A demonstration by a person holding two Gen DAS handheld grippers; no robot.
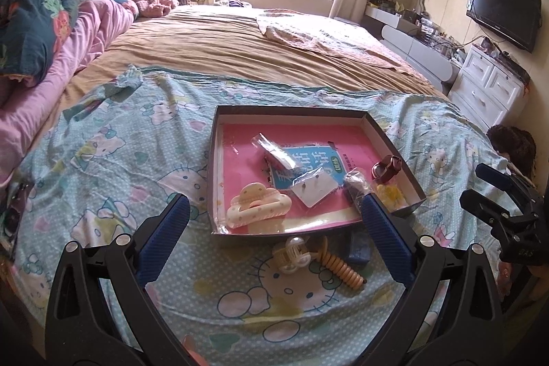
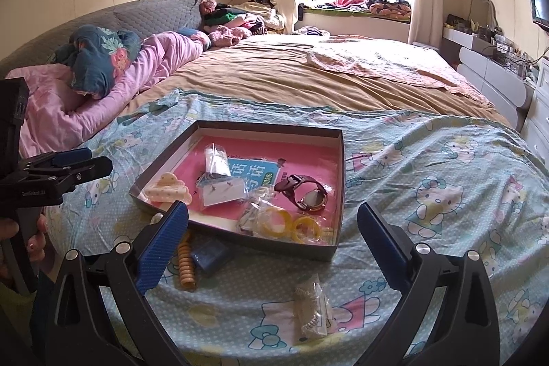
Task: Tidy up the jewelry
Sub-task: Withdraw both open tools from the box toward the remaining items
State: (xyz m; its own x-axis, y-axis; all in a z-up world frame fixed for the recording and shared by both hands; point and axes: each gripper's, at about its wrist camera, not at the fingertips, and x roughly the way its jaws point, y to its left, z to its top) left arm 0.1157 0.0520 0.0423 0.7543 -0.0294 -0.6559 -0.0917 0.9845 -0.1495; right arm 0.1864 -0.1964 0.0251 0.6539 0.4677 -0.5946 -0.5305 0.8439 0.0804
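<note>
A shallow grey box (image 1: 291, 112) (image 2: 271, 127) with a pink book as its floor lies on the Hello Kitty sheet. In it are a cream hair claw (image 1: 257, 206) (image 2: 168, 189), an earring card (image 1: 315, 189) (image 2: 223, 192), a watch (image 1: 387, 167) (image 2: 305, 191) and bagged yellow rings (image 2: 291, 223). Before the box lie a small white claw clip (image 1: 291, 254), an orange spiral tie (image 1: 341, 266) (image 2: 187, 263) and a small blue case (image 1: 358, 249) (image 2: 211, 256). My left gripper (image 1: 274, 199) (image 2: 97, 160) hangs open over the box's near edge. My right gripper (image 2: 272, 208) (image 1: 475, 184) is open above a bagged clear spiral tie (image 2: 312, 304).
The sheet (image 1: 137, 160) covers the near end of a wide bed with a tan cover (image 1: 240, 47). Pink and blue bedding (image 2: 103, 84) is piled at the left. White drawers (image 1: 487, 84) and a wall television (image 1: 504, 9) stand to the right. A person's hand (image 2: 34, 239) holds the left gripper.
</note>
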